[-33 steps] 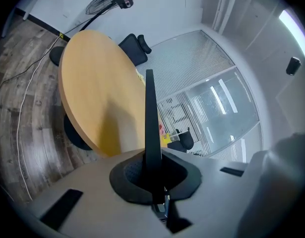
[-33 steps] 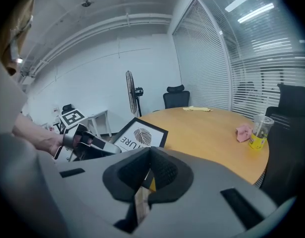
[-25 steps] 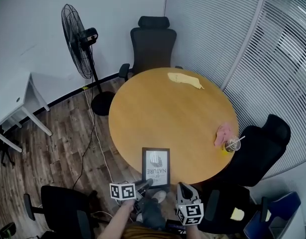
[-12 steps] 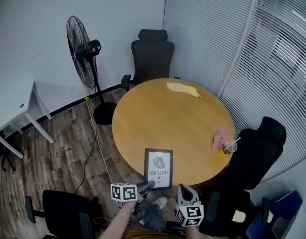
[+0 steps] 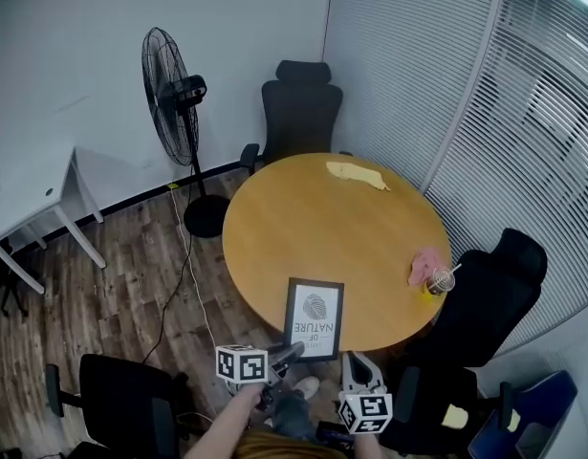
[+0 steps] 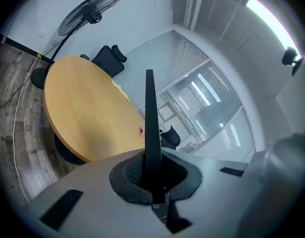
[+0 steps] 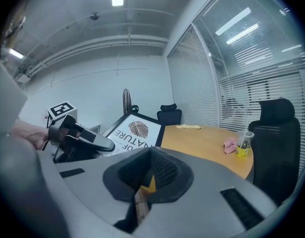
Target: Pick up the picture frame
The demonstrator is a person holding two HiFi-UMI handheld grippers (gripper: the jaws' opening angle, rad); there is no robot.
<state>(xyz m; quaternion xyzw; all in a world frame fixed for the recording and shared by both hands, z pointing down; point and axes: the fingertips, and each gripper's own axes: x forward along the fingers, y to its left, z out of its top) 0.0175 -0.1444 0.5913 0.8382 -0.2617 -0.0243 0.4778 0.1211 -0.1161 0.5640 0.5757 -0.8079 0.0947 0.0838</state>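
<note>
Left gripper [image 5: 283, 355] is clamped on the frame's [image 5: 314, 318] bottom rim; the frame stands tilted just ahead of it. It looks stiff, light and probably glazed, so the rim is the place to hold. Right gripper [image 5: 357, 363], beside it, is closed and empty.

The right gripper [image 7: 145, 185] fills the foreground in front of the table [image 7: 202, 145], its jaws almost together, with only a thin slit between them and nothing in it. At the table's near left edge the frame [image 7: 135, 130] stands tilted, leaf print facing this way, and the left gripper [image 7: 100, 144] grips its left edge. A cup [image 7: 244, 144] with a straw stands at the table's right edge, with a pink cloth [image 7: 230, 145] just beside it. A yellow cloth [image 7: 189, 127] lies near the table's far edge, with a chair [image 7: 169, 114] and a fan [image 7: 127, 99] beyond it.
</note>
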